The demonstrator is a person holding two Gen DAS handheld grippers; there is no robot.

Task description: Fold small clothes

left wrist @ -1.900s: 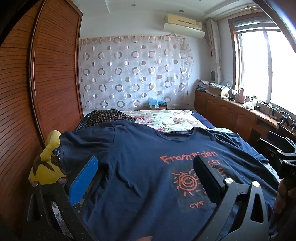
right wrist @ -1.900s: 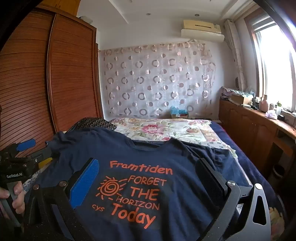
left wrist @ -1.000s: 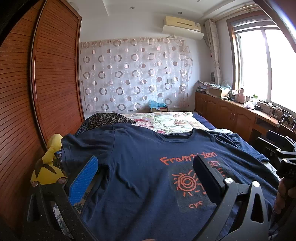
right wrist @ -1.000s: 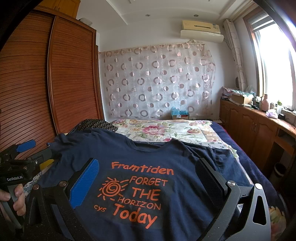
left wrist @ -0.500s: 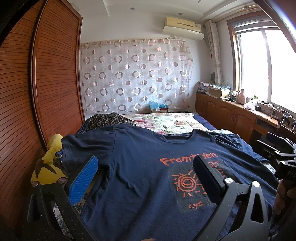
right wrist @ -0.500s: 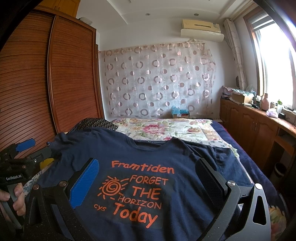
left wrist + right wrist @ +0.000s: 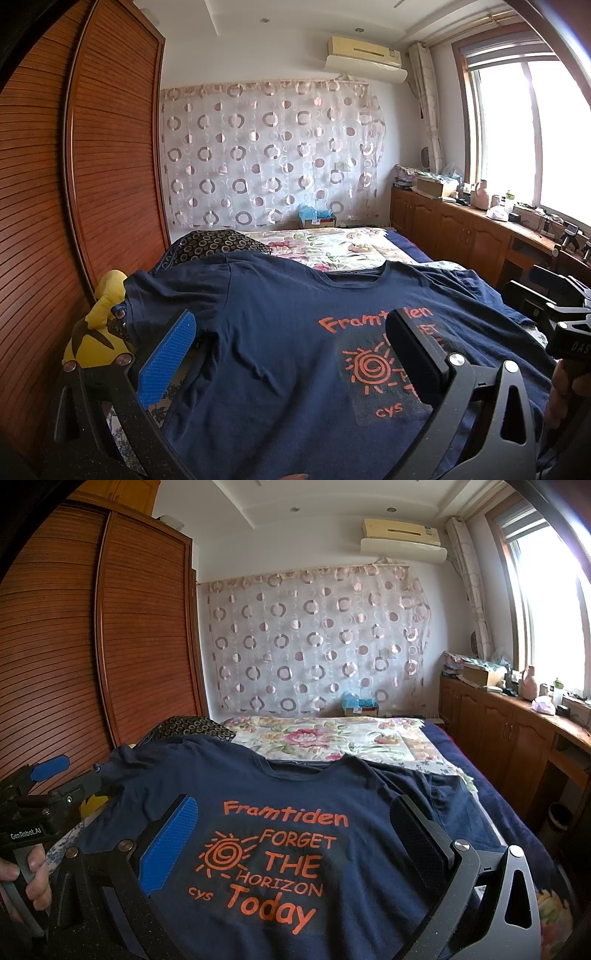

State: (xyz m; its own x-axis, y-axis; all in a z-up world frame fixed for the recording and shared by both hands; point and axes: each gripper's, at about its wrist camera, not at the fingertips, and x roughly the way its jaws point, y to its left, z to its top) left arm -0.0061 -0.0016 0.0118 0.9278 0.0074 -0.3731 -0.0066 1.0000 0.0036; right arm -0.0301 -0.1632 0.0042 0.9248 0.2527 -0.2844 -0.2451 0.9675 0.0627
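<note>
Ahead of both tools, beyond the shirt: a bed [image 7: 491, 797] with a floral quilt [image 7: 325, 738] spread over its far half. To the left of the tools, a slatted wooden wardrobe [image 7: 110, 155]; far ahead, a ring-patterned curtain [image 7: 314, 642].

Directly under and in front of both tools: a navy T-shirt [image 7: 295, 794], laid flat and face up, collar pointing away, orange print "Framtiden FORGET THE HORIZON Today" readable from the right tool's side. Left sleeve spread out toward a yellow plush toy [image 7: 96, 332], just left of the left tool.

Left gripper [image 7: 291, 343]: held above the shirt's left half, jaws spread wide, nothing between them, blue pad on the left finger. Seen from the right wrist at far left, gripped by a hand [image 7: 31, 875].

Right gripper [image 7: 295, 830]: held above the printed chest, jaws likewise spread wide, gripping nothing, print visible between the fingers.
</note>
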